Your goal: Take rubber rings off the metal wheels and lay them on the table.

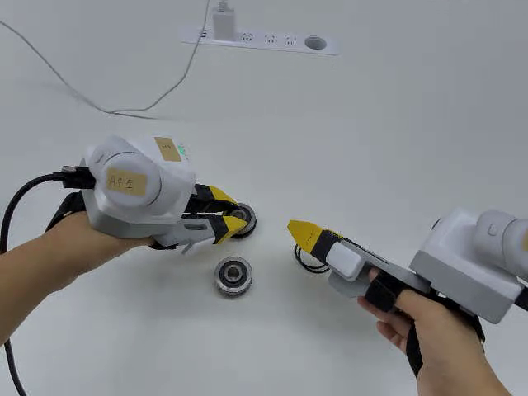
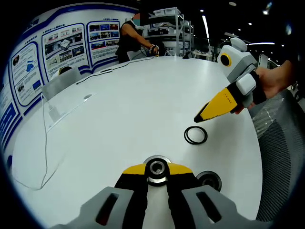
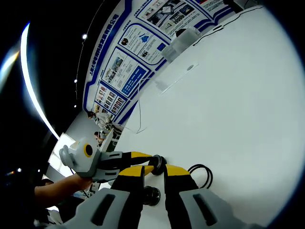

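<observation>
My left gripper (image 1: 235, 223) is shut on a small metal wheel (image 1: 244, 219) with a dark rim, held just above the white table (image 1: 346, 140). The wheel sits between the yellow tips in the left gripper view (image 2: 157, 169). A second wheel (image 1: 233, 275) lies flat on the table in front of it, also seen low in the left gripper view (image 2: 208, 180). Black rubber rings (image 1: 308, 261) lie on the table under my right gripper (image 1: 301, 231). Its jaws stand a narrow gap apart with nothing between them (image 3: 153, 172), beside the rings (image 3: 202, 174).
A white power strip (image 1: 260, 39) with a plugged charger lies at the far edge, and its cable (image 1: 124, 107) trails left. A black cable (image 1: 16, 206) hangs from my left gripper. A person (image 2: 131, 38) stands past the far end. A mesh chair (image 2: 281, 157) is on the right.
</observation>
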`<control>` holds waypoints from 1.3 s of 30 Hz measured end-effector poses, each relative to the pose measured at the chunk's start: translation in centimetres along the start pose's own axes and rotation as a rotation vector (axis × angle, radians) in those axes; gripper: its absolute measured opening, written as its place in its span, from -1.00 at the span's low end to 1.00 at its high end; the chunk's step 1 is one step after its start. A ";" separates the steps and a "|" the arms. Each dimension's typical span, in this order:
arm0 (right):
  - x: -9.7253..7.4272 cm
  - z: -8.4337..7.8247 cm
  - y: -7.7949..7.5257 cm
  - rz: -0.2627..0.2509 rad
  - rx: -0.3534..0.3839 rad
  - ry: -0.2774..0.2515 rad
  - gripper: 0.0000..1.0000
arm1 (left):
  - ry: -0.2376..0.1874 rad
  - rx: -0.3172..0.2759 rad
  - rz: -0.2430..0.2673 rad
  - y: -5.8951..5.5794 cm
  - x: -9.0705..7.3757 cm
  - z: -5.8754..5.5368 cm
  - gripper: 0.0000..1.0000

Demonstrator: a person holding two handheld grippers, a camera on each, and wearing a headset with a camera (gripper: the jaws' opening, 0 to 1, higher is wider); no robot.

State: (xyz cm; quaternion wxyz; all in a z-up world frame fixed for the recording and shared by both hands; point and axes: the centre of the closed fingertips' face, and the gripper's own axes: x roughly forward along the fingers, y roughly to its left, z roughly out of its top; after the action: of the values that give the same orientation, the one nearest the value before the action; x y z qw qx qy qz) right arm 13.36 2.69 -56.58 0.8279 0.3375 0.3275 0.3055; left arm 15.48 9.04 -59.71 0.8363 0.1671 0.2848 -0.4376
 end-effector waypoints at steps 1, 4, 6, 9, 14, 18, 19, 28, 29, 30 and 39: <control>0.0 0.1 0.0 0.002 0.000 -0.001 -0.66 | 0.000 0.000 -0.003 0.0 0.0 0.0 -0.70; 0.2 0.1 0.2 0.008 0.006 -0.002 -0.66 | 0.002 -0.006 -0.004 0.0 0.0 0.0 -0.71; 0.3 0.1 0.2 0.010 0.010 0.000 -0.66 | 0.003 0.002 -0.005 -0.1 0.0 0.0 -0.71; 0.5 0.1 0.4 0.023 0.011 0.000 -0.65 | 0.006 0.003 -0.006 0.0 0.0 0.0 -0.72; 1.4 0.1 1.1 0.056 0.019 0.011 -0.53 | 0.002 -0.006 -0.004 0.0 0.0 -0.1 -0.74; 2.0 0.1 1.6 0.075 0.016 0.020 -0.37 | -0.008 -0.010 -0.004 0.1 0.0 -0.1 -0.74; 2.2 0.0 1.7 0.081 0.015 0.024 -0.32 | -0.008 -0.006 -0.005 0.1 0.0 -0.1 -0.74; 4.7 -1.0 2.4 0.128 0.056 0.086 0.17 | -0.020 0.008 -0.023 0.1 0.0 -0.2 -0.75; 5.1 -1.2 2.4 0.131 0.062 0.097 0.21 | -0.021 0.008 -0.026 0.1 0.0 -0.3 -0.75; 5.4 -1.4 2.4 0.133 0.064 0.105 0.24 | -0.023 0.008 -0.027 0.1 0.0 -0.3 -0.75; 6.3 -2.2 2.8 0.142 0.072 0.142 0.25 | -0.028 0.006 -0.024 0.2 0.1 -0.4 -0.75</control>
State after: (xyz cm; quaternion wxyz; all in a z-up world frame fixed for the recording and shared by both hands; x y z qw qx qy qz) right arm 14.65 9.71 -57.77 0.7663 0.3669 0.3711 0.3748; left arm 15.57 9.31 -60.01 0.8344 0.1599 0.2739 -0.4507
